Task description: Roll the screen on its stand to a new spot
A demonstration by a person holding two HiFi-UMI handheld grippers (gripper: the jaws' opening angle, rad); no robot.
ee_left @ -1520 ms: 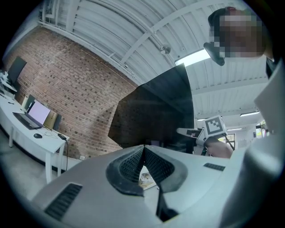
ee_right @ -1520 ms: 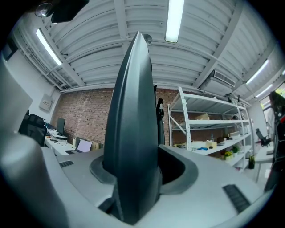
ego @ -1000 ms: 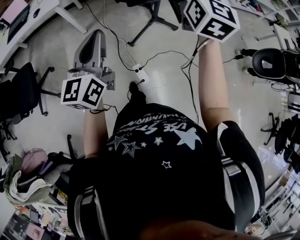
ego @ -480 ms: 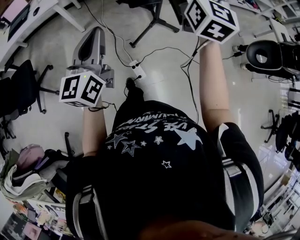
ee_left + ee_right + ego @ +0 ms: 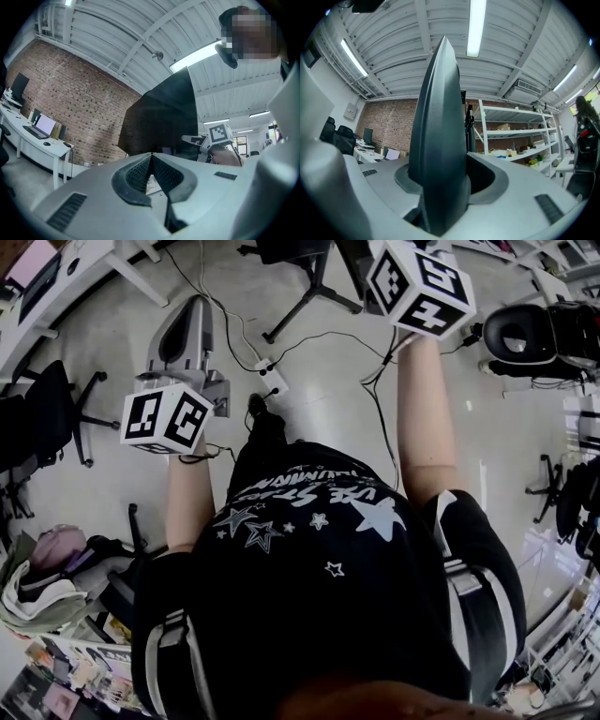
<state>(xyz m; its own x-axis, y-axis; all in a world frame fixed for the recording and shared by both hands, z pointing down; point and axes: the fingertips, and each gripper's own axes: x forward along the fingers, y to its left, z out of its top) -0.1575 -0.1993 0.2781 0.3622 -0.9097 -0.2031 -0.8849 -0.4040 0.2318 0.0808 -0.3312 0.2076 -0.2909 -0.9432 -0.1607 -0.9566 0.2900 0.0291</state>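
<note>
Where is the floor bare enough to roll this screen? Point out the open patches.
Bare floor lies right of the right arm, between the trailing cable and the black chair. A smaller patch lies between the white desk and the grey stand base. Straight ahead is crowded: power strip, cables, black splayed legs.

Brick wall (image 5: pixel 79 108), desk (image 5: pixel 37 140) w/ laptop (image 5: pixel 45 125), shelving (image 5: pixel 520 136)

the screen (image 5: pixel 438 108) is a thin dark panel standing upright, seen edge-on between the fingers (image 5: pixel 501 187) of the right gripper (image 5: pixel 445 171), which clamp its edge; its tapered rim rises well above them. past the closed fingertips (image 5: pixel 138 171) of the left gripper (image 5: pixel 151 157) it shows a broad, unlit black face; whether these touch it cannot be told.
</note>
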